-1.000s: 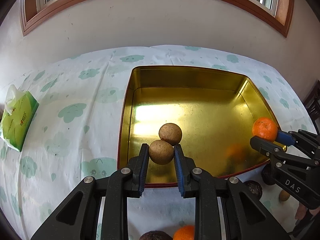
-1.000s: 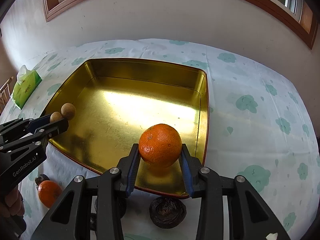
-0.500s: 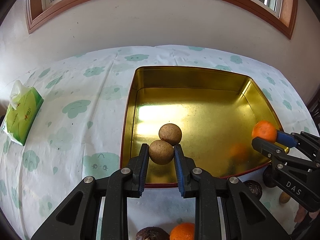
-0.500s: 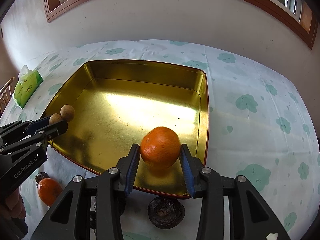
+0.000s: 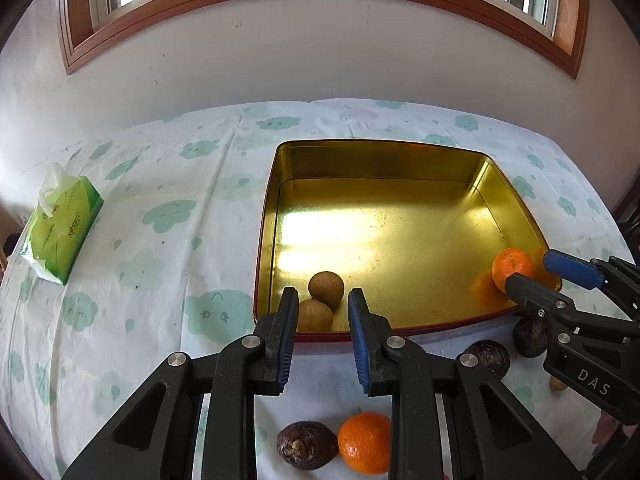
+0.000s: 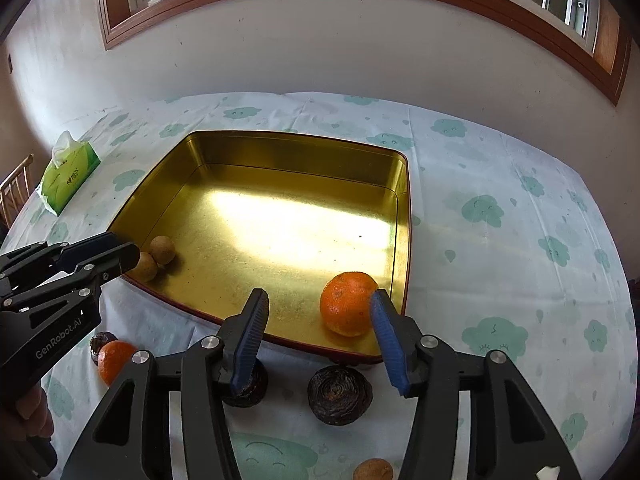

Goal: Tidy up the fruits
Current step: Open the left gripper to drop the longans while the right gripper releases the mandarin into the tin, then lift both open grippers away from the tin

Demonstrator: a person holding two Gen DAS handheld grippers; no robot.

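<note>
**Fruit set down in the gold tray**

The right gripper (image 6: 318,316) has just been opening; its jaws stand wide, and the orange (image 6: 348,304) rests on the floor of the gold tray (image 6: 404,216) near its front right corner, against the right pad only. The left gripper (image 5: 323,314) shows a gap wider than the brown fruit (image 5: 315,315) between its jaws; that fruit lies inside the tray's front left corner, touching a second brown fruit (image 5: 326,289). More fruit lies on the table (image 6: 500,240) in front of the tray.
</note>
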